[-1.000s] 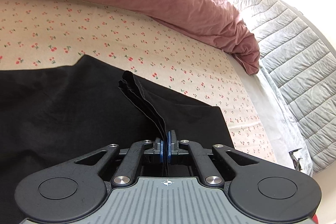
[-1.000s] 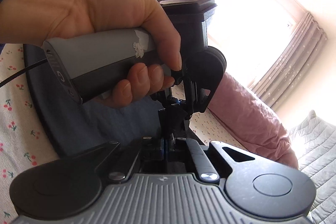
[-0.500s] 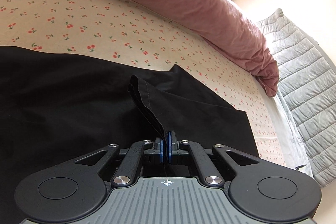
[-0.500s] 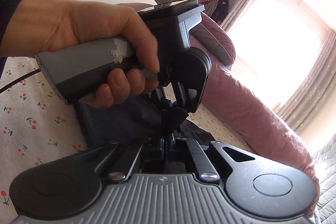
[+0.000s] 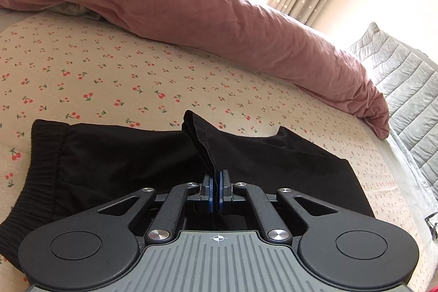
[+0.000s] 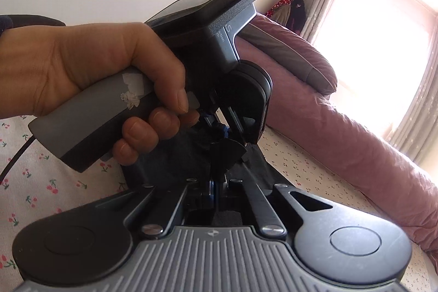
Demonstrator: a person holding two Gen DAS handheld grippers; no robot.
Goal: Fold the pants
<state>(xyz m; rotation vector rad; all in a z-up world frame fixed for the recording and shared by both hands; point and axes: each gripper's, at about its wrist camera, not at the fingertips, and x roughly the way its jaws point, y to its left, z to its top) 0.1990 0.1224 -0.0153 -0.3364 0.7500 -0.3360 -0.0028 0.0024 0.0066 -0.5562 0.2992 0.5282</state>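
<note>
**A:** What do the left gripper's (image 5: 218,184) blue pads (image 5: 210,193) hold?

**B:** They are pressed together on a hemmed edge of the black pants (image 5: 115,155), which rises from the garment lying on the cherry-print bedsheet (image 5: 109,78). The ribbed waistband (image 5: 41,155) lies at left.

**A:** And the right gripper (image 6: 217,186)?

**B:** Its jaws are closed on a dark fold of the same pants (image 6: 175,155); just beyond it, a hand (image 6: 90,67) grasps the left gripper's (image 6: 210,125) grey handle (image 6: 90,111). A pink duvet (image 5: 219,18) lies behind.
</note>
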